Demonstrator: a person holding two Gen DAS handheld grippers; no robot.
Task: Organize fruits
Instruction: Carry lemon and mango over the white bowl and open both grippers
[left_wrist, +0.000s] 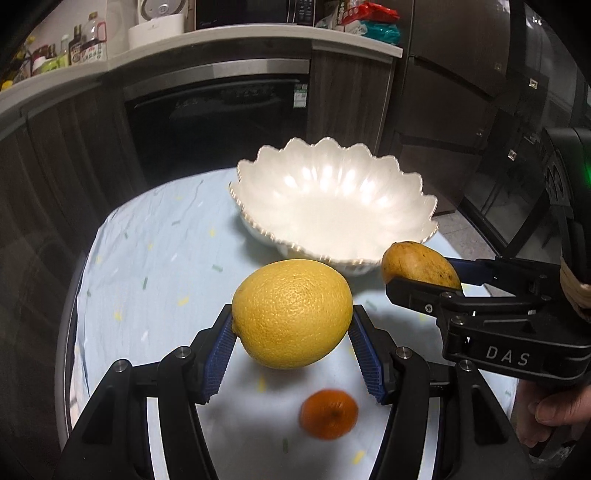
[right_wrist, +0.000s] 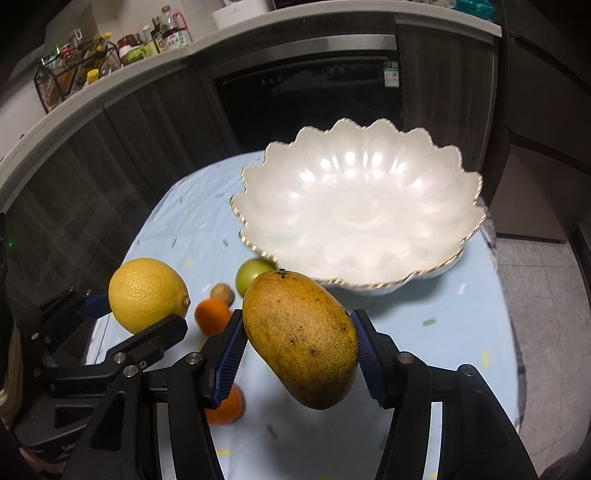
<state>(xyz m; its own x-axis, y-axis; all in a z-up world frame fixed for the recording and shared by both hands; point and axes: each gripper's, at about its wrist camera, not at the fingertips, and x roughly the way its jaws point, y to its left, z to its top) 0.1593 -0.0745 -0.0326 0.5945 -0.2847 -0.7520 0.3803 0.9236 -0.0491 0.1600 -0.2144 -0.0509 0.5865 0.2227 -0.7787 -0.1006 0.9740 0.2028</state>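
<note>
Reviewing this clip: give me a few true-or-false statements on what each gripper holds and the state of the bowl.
1. The left gripper holds the yellow citrus. True.
2. The right gripper is empty. False: it grips the mango.
3. The white bowl already contains fruit. False: no fruit shows inside it.
4. A green fruit lies on the table by the bowl. True.
5. Both held fruits are clear of the table. True.

Dark wood cabinets (left_wrist: 351, 99) flanked a black oven (left_wrist: 221, 122); bottles (right_wrist: 173, 35) crowded the white countertop (left_wrist: 258, 35); grey floor tiles (right_wrist: 535, 295) lay alongside.
</note>
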